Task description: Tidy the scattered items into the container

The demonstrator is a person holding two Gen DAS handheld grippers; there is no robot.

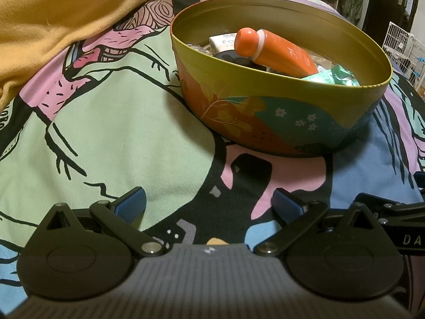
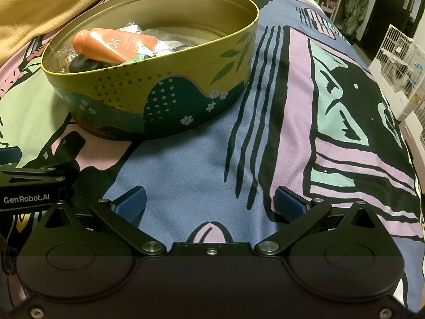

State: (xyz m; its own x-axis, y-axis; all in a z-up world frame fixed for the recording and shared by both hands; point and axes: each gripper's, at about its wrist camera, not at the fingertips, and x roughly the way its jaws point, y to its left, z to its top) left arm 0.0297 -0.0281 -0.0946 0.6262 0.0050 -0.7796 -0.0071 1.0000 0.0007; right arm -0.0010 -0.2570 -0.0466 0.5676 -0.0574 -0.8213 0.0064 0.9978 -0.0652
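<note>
A round decorated tin [image 1: 279,122] stands on the patterned bedspread; it also shows in the right wrist view [image 2: 159,90]. Inside lie an orange tube [image 1: 276,50] [image 2: 114,43], a white packet [image 1: 223,43], a dark round item [image 1: 231,57], a green wrapper [image 1: 332,75] and clear wrappers. My left gripper [image 1: 209,204] is open and empty, low over the bedspread in front of the tin. My right gripper [image 2: 209,204] is open and empty, in front of and to the right of the tin. The left gripper's body shows at the right view's left edge [image 2: 34,183].
A yellow blanket [image 1: 66,21] is bunched at the back left by the tin. The bedspread [image 2: 332,111] stretches right to the bed's edge. White wire cages [image 2: 401,61] and shelves stand beyond it on the right.
</note>
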